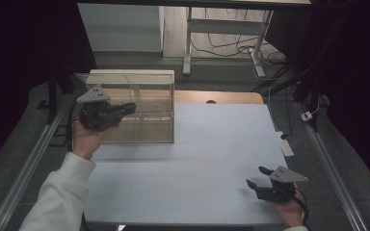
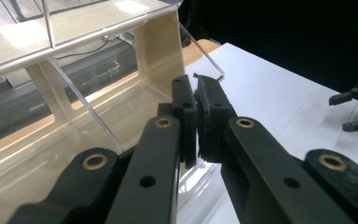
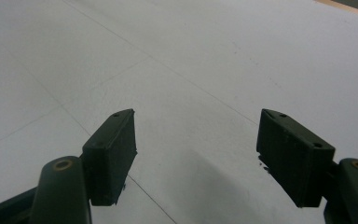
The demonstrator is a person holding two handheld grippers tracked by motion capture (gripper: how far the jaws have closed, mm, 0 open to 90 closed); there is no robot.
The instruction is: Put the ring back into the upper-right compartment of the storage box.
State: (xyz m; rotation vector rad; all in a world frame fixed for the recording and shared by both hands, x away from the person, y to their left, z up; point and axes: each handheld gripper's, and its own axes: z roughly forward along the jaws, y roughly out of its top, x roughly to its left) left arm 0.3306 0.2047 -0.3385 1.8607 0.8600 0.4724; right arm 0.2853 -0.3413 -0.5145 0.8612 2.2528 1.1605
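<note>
Jaws on the left gripper (image 1: pixel 127 108) are pressed together, pad against pad, with nothing visible between them; in the left gripper view the two black pads (image 2: pixel 205 116) meet flat along their inner faces. That gripper sits in the upper left of the high view, held by the left hand (image 1: pixel 87 137) in a white sleeve (image 1: pixel 60 197), its tips over the clear plastic box (image 1: pixel 149 103) that stands at the far left part of the white table (image 1: pixel 197 144). In the left gripper view the closed jaws (image 2: pixel 198 119) hang just above the box's transparent front wall (image 2: pixel 84 102); whether they touch it cannot be told. The right gripper (image 1: pixel 259 177) lies in the lower right of the high view, low over bare tabletop and well apart from the box. Its jaws are spread wide, and in the right gripper view the two pads (image 3: pixel 112 149) stand far apart with only white table surface (image 3: pixel 191 70) between them, holding nothing.
</note>
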